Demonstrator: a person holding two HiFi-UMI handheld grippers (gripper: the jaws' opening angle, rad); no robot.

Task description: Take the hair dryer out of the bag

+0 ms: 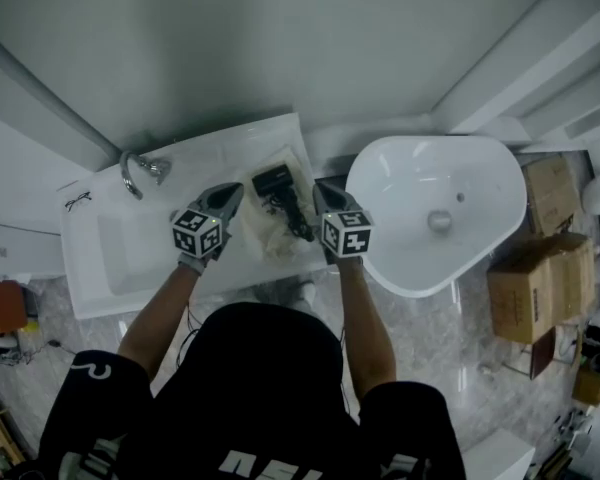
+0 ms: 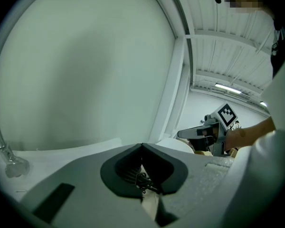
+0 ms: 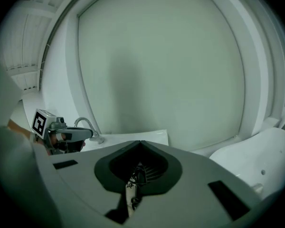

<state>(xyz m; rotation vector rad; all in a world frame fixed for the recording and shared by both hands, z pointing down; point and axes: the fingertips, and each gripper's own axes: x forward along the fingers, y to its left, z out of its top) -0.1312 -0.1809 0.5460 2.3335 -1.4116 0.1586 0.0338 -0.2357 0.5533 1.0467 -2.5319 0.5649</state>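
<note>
Looking down in the head view, the hair dryer (image 1: 280,196) lies on the pale bag (image 1: 263,236), between the left gripper (image 1: 233,196) and the right gripper (image 1: 320,190). In the left gripper view the jaws are together, with black cord (image 2: 143,180) below them. In the right gripper view the jaws are likewise together. The dryer is probably light, rigid and slick, so take it by the handle, never the cord.

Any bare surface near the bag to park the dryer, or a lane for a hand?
Free: the sunken sink left of the left gripper, by the faucet; the round basin right of the right gripper, bare but for its drain. Crowded: the counter strip between the grippers, where the bag and hair dryer lie.
</note>
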